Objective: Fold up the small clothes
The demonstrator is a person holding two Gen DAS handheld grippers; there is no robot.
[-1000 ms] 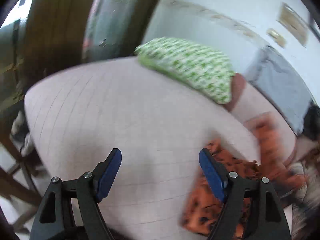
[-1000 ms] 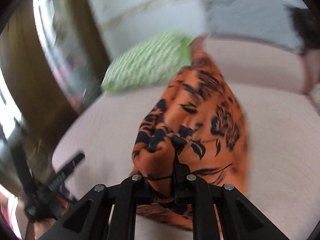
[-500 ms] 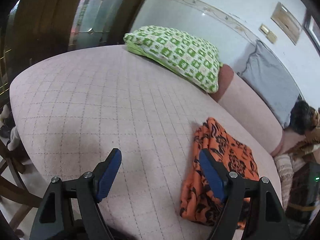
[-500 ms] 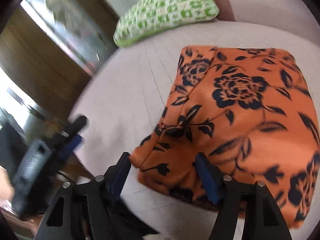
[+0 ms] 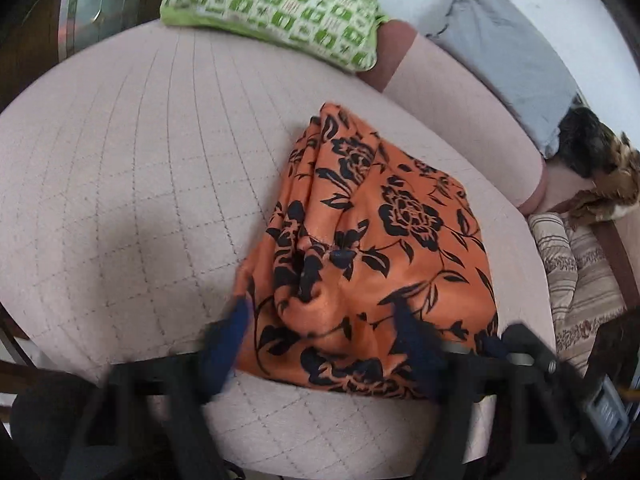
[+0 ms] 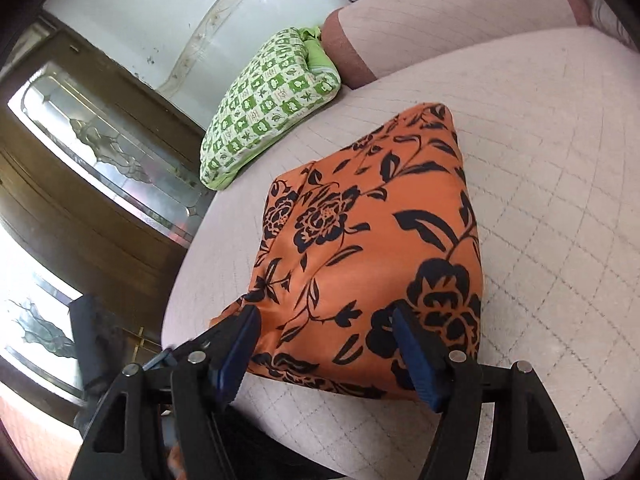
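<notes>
An orange garment with black flowers lies folded in a rough rectangle on the pink quilted seat. My left gripper hovers over the garment's near left corner. Its blue fingers are blurred and its jaws are closing, with a bunched fold of the cloth between them and the pads still apart from it. In the right wrist view the same garment fills the middle. My right gripper stands open and straddles the near edge without pinching it.
A green-and-white checked pillow lies at the far end of the seat. A grey cushion leans on the backrest, with a dark furry thing and striped cloth at the right. A wooden door with glass stands past the seat's left edge.
My right gripper let go of the lifted garment and opened; the garment now lies flat and folded. My left gripper swung right over its near corner, fingers drawing together.
</notes>
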